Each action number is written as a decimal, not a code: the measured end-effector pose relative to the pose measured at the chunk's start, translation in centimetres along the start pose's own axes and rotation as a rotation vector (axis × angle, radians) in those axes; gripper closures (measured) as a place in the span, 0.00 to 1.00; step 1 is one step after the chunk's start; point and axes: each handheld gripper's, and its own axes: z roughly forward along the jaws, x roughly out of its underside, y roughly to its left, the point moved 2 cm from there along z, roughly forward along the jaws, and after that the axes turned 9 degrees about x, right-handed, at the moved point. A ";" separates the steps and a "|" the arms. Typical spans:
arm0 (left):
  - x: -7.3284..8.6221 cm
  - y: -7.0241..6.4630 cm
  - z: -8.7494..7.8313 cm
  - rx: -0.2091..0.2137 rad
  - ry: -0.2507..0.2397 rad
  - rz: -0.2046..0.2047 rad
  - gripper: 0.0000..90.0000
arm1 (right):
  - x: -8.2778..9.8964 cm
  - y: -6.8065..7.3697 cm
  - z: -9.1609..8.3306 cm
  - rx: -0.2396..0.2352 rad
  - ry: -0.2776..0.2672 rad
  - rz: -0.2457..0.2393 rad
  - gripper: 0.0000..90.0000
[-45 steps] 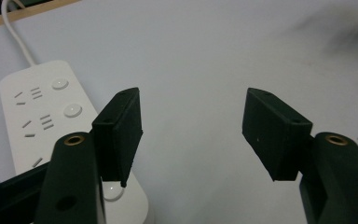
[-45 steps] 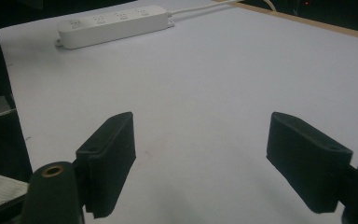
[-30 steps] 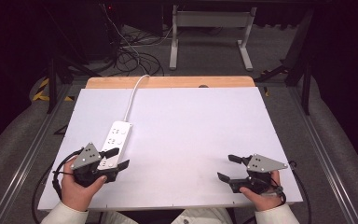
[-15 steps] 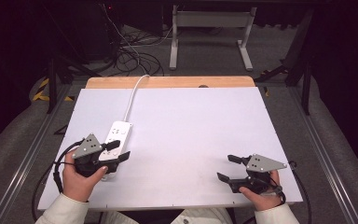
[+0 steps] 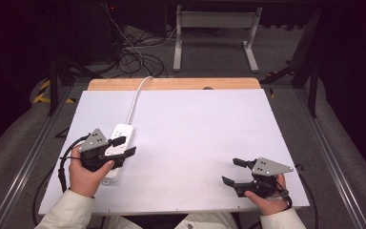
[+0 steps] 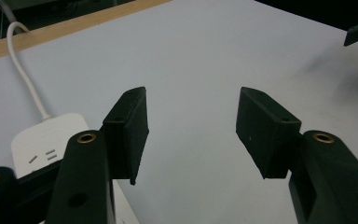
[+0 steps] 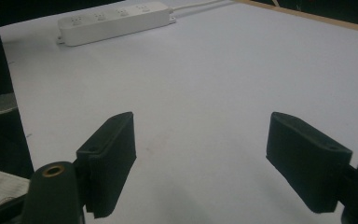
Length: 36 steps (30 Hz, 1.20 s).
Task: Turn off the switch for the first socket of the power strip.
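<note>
While the left gripper (image 5: 122, 147) was held over the near end of the white power strip (image 5: 122, 135), its jaws were spread and empty, presumably so the strip could be straddled for a grasp. The right gripper (image 5: 233, 171) was rested well apart at the near right, jaws likewise spread, evidently in reserve. The strip's cord (image 5: 136, 98) was led over the far wooden edge of the white table (image 5: 205, 129). Beyond were seen dark floor, cables and a grey stand (image 5: 214, 28).

A white table (image 5: 195, 143) with a wooden far edge carries a white power strip (image 5: 120, 136).
</note>
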 end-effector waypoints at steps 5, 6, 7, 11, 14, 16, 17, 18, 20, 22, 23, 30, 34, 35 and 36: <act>-0.4 0.6 0.6 -0.004 -0.003 -0.011 0.50 | 0.0 0.0 0.0 0.000 0.003 0.001 0.27; -0.4 0.8 0.7 -0.008 -0.005 -0.013 0.50 | 0.0 0.0 0.0 0.000 0.003 0.001 0.27; -0.4 0.9 0.7 -0.012 -0.002 -0.011 0.51 | 0.0 0.0 0.0 0.000 0.004 0.001 0.27; -0.4 1.5 1.1 -0.008 0.003 -0.026 0.54 | 0.1 0.0 0.0 -0.001 0.004 0.002 0.27; -0.3 2.1 1.4 -0.020 0.007 -0.024 0.58 | 0.1 0.0 0.0 0.000 0.003 0.001 0.27; -0.3 2.3 1.5 -0.020 0.010 -0.033 0.60 | 0.1 0.0 0.0 0.000 0.003 0.001 0.27; -0.2 2.6 1.6 -0.023 0.018 -0.033 0.62 | 0.1 0.0 0.0 0.000 0.003 0.001 0.27; -0.2 2.6 1.6 -0.023 0.018 -0.033 0.64 | 0.1 0.0 0.0 0.000 0.003 0.001 0.27; -0.1 2.9 1.8 -0.032 0.028 -0.021 0.67 | 0.1 0.0 0.0 0.000 0.004 0.000 0.27; 0.1 3.3 2.2 -0.053 0.045 -0.006 0.80 | 0.1 0.0 0.0 0.000 0.005 -0.001 0.27; 0.1 3.3 2.2 -0.053 0.045 -0.006 0.84 | 0.1 0.0 0.1 0.000 0.005 -0.001 0.27; 0.5 4.6 2.7 -0.099 0.076 -0.029 1.00 | 0.1 0.0 0.0 -0.001 0.004 -0.001 0.27; 0.7 5.6 2.9 -0.123 0.083 -0.051 1.00 | 0.1 -0.1 0.0 0.000 0.006 -0.004 0.27; 0.7 5.6 2.9 -0.123 0.083 -0.051 1.00 | 0.1 -0.1 0.0 0.000 0.006 -0.004 0.27; 0.8 5.9 3.1 -0.139 0.097 -0.060 1.00 | 0.1 -0.1 0.0 0.000 0.006 -0.004 0.27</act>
